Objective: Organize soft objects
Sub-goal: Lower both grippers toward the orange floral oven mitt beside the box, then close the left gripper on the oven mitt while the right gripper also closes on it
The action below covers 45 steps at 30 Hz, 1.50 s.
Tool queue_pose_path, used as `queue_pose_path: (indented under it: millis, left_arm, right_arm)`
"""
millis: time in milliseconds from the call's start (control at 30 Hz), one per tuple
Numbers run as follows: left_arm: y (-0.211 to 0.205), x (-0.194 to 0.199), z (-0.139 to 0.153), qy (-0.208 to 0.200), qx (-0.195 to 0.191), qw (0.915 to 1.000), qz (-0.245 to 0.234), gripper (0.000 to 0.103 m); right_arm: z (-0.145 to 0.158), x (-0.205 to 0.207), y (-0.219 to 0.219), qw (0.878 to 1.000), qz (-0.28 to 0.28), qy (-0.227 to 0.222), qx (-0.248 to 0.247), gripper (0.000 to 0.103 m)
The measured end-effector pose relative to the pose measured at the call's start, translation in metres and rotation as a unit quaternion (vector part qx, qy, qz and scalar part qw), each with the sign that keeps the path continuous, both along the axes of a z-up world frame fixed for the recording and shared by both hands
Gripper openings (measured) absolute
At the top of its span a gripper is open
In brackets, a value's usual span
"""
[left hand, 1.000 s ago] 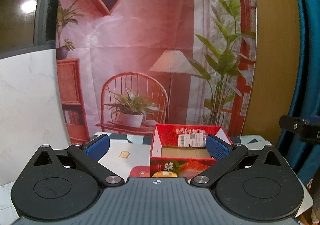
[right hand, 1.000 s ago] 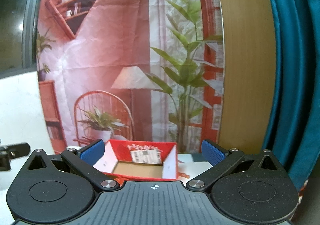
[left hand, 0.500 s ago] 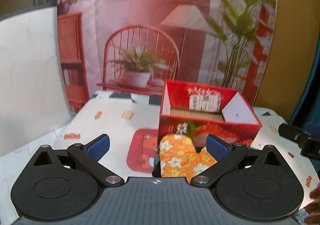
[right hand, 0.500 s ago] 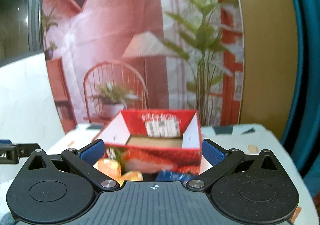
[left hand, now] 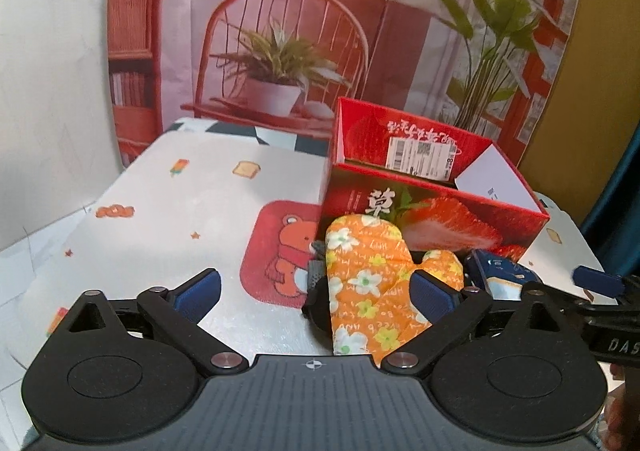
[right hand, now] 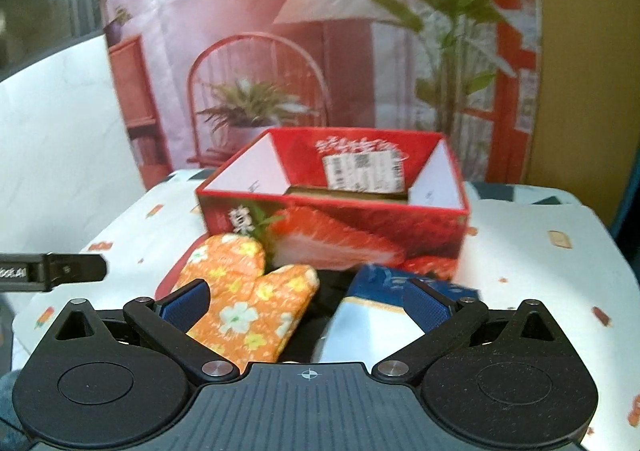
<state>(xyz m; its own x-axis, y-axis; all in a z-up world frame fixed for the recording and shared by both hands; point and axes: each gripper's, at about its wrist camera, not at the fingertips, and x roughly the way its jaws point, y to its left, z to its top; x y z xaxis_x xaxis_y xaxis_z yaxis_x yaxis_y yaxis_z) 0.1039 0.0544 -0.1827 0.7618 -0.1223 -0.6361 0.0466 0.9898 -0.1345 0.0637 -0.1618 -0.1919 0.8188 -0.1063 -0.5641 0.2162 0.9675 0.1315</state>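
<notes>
Both tools hang above the bench (left hand: 168, 211) with jaws spread wide, gripping nothing. The left tool (left hand: 316, 293) has the orange floral oven mitt (left hand: 372, 279) at its one o'clock. The mitt lies against the front wall of the open red strawberry box (left hand: 436, 207). The right tool (right hand: 308, 301) faces a blue-and-white packet (right hand: 376, 307) at twelve, just beside the mitt.
</notes>
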Motion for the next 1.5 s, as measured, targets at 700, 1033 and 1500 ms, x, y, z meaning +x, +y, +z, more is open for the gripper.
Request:
queue_pose_path:
  millis: [700,1033,1500]
  left_arm:
    - [-0.007,0.041,-0.049,0.071,-0.033,0.9958,-0.048,0.058]
    - [-0.012,0.054,-0.063,0.094,-0.038,0.9934,-0.054,0.058]
    - [-0.004,0.067,-0.087,0.133,-0.078,0.9862,-0.060,0.058]
  right_arm:
    - [-0.056,0.054,0.000,0.993,0.077,0.069,0.060,0.054]
    - [-0.069,0.063,-0.005,0.991,0.082,0.083,0.073,0.054]
    - [-0.076,0.069,-0.007,0.989,0.091,0.088,0.075,0.054]
